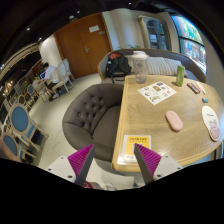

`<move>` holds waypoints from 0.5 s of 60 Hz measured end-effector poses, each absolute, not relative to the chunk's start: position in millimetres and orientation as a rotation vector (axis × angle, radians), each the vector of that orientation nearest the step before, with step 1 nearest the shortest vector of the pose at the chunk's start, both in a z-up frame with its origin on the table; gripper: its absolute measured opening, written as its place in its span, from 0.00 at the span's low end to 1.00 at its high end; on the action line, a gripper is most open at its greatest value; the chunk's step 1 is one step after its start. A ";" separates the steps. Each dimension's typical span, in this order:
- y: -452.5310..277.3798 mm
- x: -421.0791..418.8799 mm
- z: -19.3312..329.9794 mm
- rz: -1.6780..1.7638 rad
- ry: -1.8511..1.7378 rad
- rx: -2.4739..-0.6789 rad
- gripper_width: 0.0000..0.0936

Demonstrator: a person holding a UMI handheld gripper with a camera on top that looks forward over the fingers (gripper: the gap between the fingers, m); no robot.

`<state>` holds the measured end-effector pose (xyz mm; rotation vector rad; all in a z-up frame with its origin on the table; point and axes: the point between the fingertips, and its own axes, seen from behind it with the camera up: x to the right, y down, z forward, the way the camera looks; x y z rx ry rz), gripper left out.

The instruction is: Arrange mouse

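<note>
A pink mouse [174, 121] lies on the light wooden table [150, 117], beyond my fingers and to their right. My gripper [113, 160] is open and empty, held above the table's near edge. Its purple pads [82, 159] stand wide apart. Between them I see a yellow booklet [130, 149] at the table's near corner and the floor below.
A grey round armchair [92, 108] stands left of the table. On the table are a printed sheet [157, 93], a clear cup [140, 70], a green bottle [180, 75], a white round object [212, 123] and a small dark item [194, 87]. Chairs stand far left.
</note>
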<state>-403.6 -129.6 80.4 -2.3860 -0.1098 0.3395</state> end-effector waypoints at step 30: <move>-86.2 -287.2 29.0 0.135 0.137 -2.335 0.88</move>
